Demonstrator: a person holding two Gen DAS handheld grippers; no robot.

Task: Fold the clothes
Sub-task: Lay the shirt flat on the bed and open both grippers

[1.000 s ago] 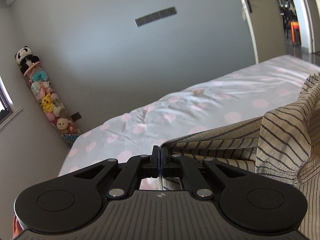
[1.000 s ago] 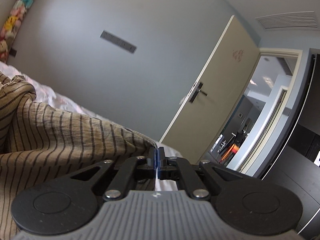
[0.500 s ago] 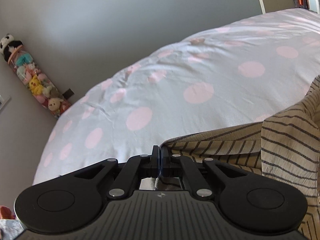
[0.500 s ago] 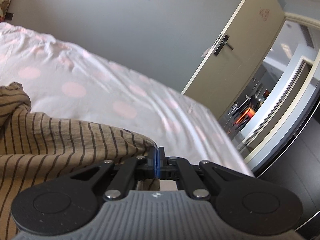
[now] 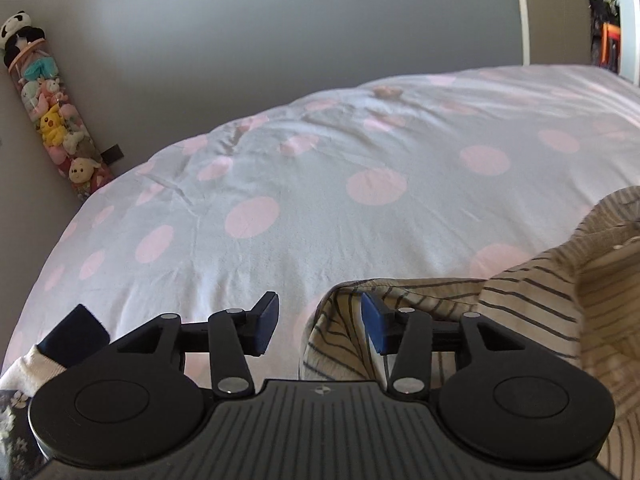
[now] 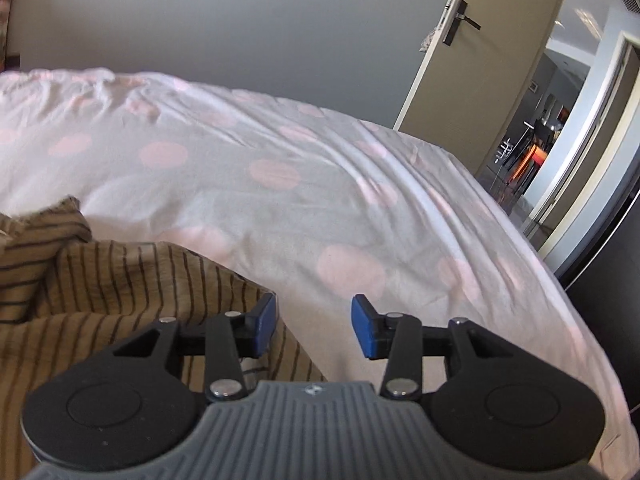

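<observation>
Left hand-held gripper [image 5: 318, 328]: jaws apart, having just been opening. A corner of the striped garment [image 5: 532, 300] stands bunched in the gap, close against the right-side pad [image 5: 372, 326]; the left-side pad is clear of it, so no clamp on the cloth. The rest of the garment spreads to the right of this gripper, beige with thin dark stripes, lying rumpled on the bed [image 5: 320, 184].

Right hand-held gripper [image 6: 314, 330]: jaws apart, also having just been opening. Between the pads only the bedsheet shows. The striped garment [image 6: 120, 280] lies to the left; its edge passes under or beside the left-side pad [image 6: 266, 322], contact not resolvable. A folded lump of the same cloth sits further left.

Bed: pale sheet with large pink dots, wrinkled towards the far wall. Garment occupies the near edge, between the two grippers.

Background, left wrist view: a clear tube of plush toys [image 5: 52, 116] leans in the corner, a panda on top. Lower left, a white cuff and dark sleeve [image 5: 60, 344]. Right wrist view: open door [image 6: 476, 60] with a lever handle.
</observation>
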